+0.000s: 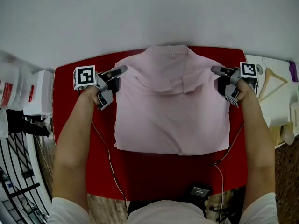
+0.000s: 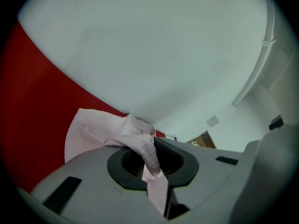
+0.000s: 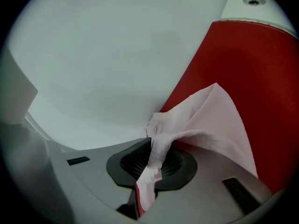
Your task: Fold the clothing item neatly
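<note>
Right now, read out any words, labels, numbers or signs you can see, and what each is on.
None can be read.
Cubes on the left tongs and right tongs: square patterns, no letters.
Red label on the white packet: too blurred.
Small white sign, left gripper view: too small.

Pale pink shirt (image 1: 173,111), partly folded, collar away, on red table (image 1: 70,125)
</note>
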The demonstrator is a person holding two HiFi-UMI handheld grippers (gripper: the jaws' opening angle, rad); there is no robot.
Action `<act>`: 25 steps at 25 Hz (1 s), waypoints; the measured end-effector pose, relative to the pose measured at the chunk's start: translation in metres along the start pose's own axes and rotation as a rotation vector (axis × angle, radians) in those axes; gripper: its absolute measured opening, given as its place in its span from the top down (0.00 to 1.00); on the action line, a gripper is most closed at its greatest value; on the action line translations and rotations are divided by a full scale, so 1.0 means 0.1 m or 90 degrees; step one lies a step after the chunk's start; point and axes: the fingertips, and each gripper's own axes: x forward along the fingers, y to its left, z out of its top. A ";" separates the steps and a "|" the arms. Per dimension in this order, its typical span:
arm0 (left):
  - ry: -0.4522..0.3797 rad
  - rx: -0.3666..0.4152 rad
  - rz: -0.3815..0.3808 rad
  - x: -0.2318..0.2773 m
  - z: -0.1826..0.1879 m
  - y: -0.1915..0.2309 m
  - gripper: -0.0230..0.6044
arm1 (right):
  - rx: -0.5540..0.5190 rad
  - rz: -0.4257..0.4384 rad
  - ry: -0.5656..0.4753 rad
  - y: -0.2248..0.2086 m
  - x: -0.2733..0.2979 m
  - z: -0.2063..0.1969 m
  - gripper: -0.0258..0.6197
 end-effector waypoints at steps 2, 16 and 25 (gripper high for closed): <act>-0.001 -0.004 0.006 0.07 0.03 0.11 0.94 | 0.006 0.003 -0.009 -0.03 0.07 0.06 0.91; -0.097 -0.055 0.053 0.11 0.31 0.61 0.72 | 0.063 0.043 -0.091 -0.21 0.32 0.41 0.65; -0.109 -0.017 0.043 0.12 0.30 0.58 0.72 | 0.122 0.108 -0.132 -0.11 0.31 0.53 0.59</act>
